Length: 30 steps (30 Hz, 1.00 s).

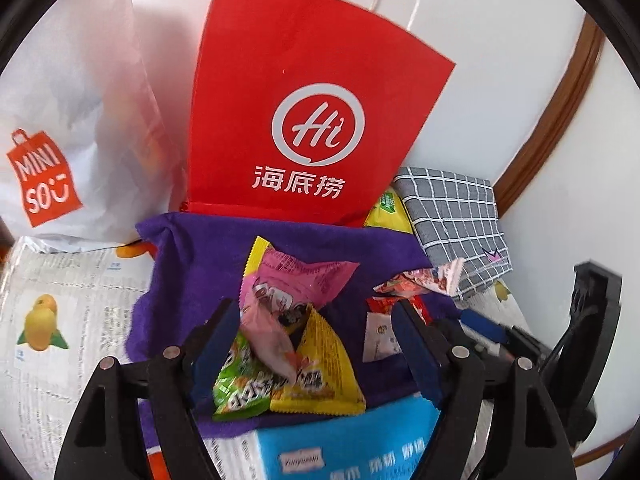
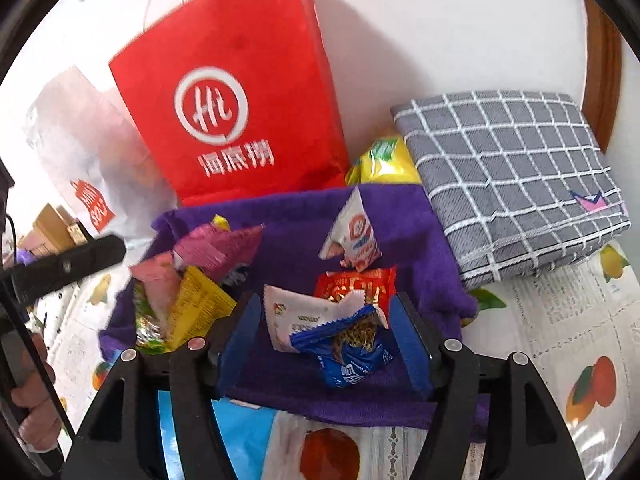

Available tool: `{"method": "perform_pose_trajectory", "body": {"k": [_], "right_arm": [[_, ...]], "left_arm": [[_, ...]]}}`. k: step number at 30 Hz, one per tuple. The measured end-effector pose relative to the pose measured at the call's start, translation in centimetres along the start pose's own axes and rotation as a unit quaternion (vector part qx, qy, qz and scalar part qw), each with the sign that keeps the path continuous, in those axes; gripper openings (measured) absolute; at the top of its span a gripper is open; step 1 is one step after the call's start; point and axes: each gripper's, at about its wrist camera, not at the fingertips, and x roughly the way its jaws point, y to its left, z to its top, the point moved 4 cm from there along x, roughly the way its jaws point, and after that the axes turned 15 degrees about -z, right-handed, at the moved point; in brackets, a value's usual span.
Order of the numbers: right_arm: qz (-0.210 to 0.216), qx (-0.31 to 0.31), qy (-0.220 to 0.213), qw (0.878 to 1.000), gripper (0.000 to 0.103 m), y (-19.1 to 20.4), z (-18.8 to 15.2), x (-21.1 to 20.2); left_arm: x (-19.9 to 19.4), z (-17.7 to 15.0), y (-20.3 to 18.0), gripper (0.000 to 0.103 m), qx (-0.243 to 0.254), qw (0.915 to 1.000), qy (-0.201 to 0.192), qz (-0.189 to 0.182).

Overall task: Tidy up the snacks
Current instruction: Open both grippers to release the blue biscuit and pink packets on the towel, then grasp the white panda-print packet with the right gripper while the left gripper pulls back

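Snack packets lie on a purple cloth [image 1: 200, 264]. My left gripper [image 1: 314, 312] is open around a loose heap: a pink packet [image 1: 296, 280], a yellow packet [image 1: 320, 364] and a green packet [image 1: 236, 388]. Its pads do not press on them. My right gripper [image 2: 326, 312] is open too, with a white packet [image 2: 304, 316] and a torn blue packet [image 2: 352, 356] lying between its fingers. A red packet [image 2: 360, 284] and a white-and-red packet [image 2: 356, 236] lie just beyond on the purple cloth [image 2: 288, 248].
A red paper bag [image 1: 304, 80] and a white shopping bag [image 1: 80, 120] stand at the back against the wall. A folded grey checked cloth [image 2: 512, 176] lies at the right, a yellow-green packet [image 2: 380, 160] beside it. A blue box [image 1: 348, 440] sits at the near edge.
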Motion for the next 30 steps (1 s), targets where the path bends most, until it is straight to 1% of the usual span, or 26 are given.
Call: {"method": "perform_pose_trajectory", "body": {"k": [3,6,9,11,13,16,18,23,27,30], "right_arm": [[0.007,0.014,-0.013,1.0,0.067,-0.1,0.0,-2.0],[0.008,0.019,-0.026,0.999,0.067,0.0,-0.7,-4.0],[0.003,0.0,-0.039,0.999,0.067,0.5,-1.9,-5.9],[-0.01,-0.015,-0.043,0.999,0.067,0.7,-2.9,-7.1],[-0.019,-0.023,-0.041,0.999,0.067,0.8,-3.9,-7.9],[-0.015,-0.016,-0.03,0.999,0.067,0.8,-5.7,-9.4],[-0.016,-0.012,-0.024,1.0,0.067,0.6,-6.8,-10.1],[-0.022,-0.017,-0.001,1.0,0.067,0.9,-9.8,-11.5],[-0.021,-0.021,0.009,1.0,0.067,1.6,-11.4,-12.3],[-0.017,-0.018,0.012,1.0,0.067,2.0,-12.4,-12.9]], "left_arm": [[-1.4,-0.6,-0.2,0.077,0.003,1.0,0.0,-0.006],[-2.8,-1.5,-0.5,0.077,0.007,0.9997,-0.009,-0.021],[-4.1,-2.7,-0.8,0.077,0.016,0.9994,-0.015,-0.027],[-4.8,-3.8,-0.9,0.077,0.027,0.9992,-0.015,-0.024],[-5.1,-4.8,-1.0,0.077,0.033,0.9991,-0.013,-0.024],[-5.1,-6.2,-1.1,0.077,0.031,0.9988,-0.005,-0.038],[-5.0,-7.1,-1.2,0.077,0.034,0.9986,0.004,-0.041],[-5.2,-8.6,-1.9,0.077,0.06,0.9974,0.013,-0.038],[-5.6,-9.3,-1.9,0.077,0.054,0.997,0.013,-0.054],[-5.7,-9.6,-1.5,0.077,0.048,0.9972,0.013,-0.055]]}}
